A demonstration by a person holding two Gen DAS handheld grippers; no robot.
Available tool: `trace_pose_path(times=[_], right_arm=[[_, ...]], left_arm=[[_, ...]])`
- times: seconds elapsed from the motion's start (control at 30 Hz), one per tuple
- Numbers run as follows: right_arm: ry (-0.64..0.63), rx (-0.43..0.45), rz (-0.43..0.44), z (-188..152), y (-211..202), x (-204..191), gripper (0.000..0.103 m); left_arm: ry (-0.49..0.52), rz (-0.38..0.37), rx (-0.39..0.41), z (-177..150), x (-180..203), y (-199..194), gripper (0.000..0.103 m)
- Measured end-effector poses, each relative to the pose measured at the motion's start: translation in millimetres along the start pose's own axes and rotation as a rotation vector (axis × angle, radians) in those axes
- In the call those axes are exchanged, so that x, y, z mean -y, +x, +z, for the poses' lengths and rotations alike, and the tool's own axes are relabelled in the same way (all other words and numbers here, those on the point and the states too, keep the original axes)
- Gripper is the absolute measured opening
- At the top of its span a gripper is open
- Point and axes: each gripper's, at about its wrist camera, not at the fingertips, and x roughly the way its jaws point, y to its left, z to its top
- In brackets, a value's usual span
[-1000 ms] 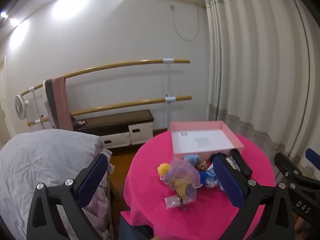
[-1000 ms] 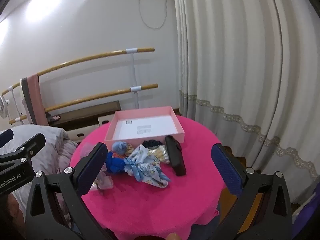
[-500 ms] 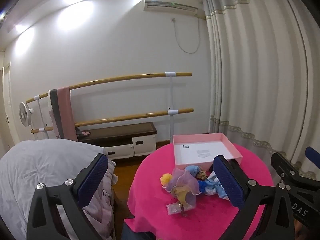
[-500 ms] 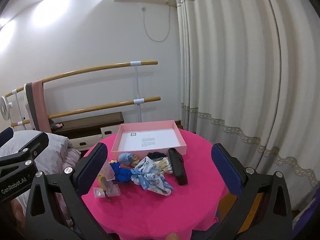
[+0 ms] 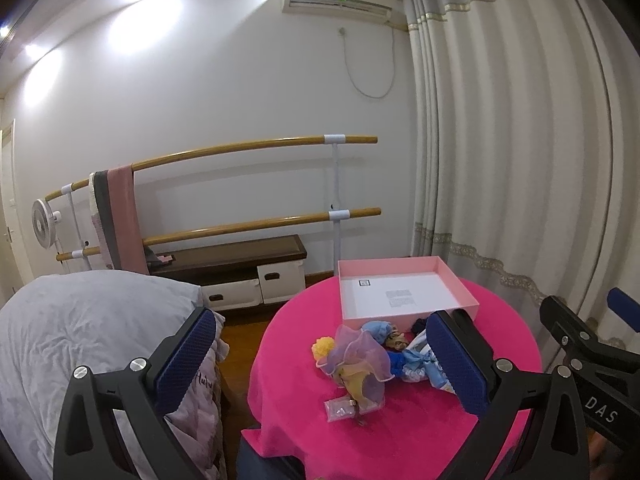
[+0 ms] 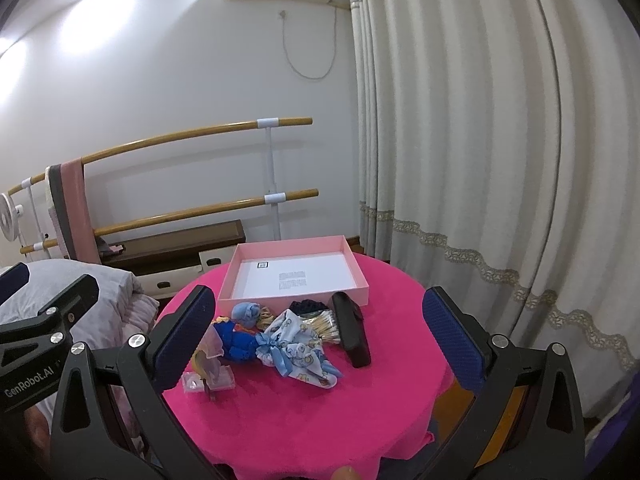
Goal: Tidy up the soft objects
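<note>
A round table under a bright pink cloth (image 6: 320,408) carries an open pink box (image 6: 288,246) with a white floor. In front of the box lies a heap of soft things: a light blue rolled sock (image 6: 248,314), a dark blue bundle (image 6: 240,344), a patterned baby cloth with a blue ribbon (image 6: 296,340) and a purple organza piece (image 5: 360,356) beside a yellow pom-pom (image 5: 323,347). A black case (image 6: 351,328) lies to the right of the heap. My left gripper (image 5: 318,320) and right gripper (image 6: 318,300) hang open, back from the table, holding nothing.
A bed with a grey duvet (image 5: 80,320) stands left of the table. Behind it are a wooden double barre (image 5: 240,148) with a pink towel, a low bench (image 5: 232,256) and a small fan (image 5: 42,224). Long curtains (image 6: 480,160) hang on the right.
Both grippers have drawn back and tilted up, so the table looks smaller and more wall and ceiling shows. Nothing on the table has moved.
</note>
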Motion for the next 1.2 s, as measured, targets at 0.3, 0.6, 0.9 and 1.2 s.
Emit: trace_pose_path(times=[0.3, 0.6, 0.9, 1.2], right_arm=[[-0.002, -0.004, 0.002, -0.9, -0.4, -0.7, 0.103], [-0.004, -0.01, 0.007, -0.1, 2.2, -1.0, 0.103], [-0.004, -0.014, 0.007, -1.0, 2.3, -0.9, 0.103], [-0.015, -0.049, 0.013, -7.2, 19.5, -1.2, 0.103]], left_arm=[[-0.002, 0.002, 0.006, -12.8, 1.0, 1.8, 0.103], [-0.002, 0.001, 0.003, -16.1, 2.0, 5.0, 0.103], [-0.003, -0.001, -0.002, -21.9, 1.8, 8.8, 0.103], [0.008, -0.005, -0.035, -28.4, 4.8, 25.8, 0.103]])
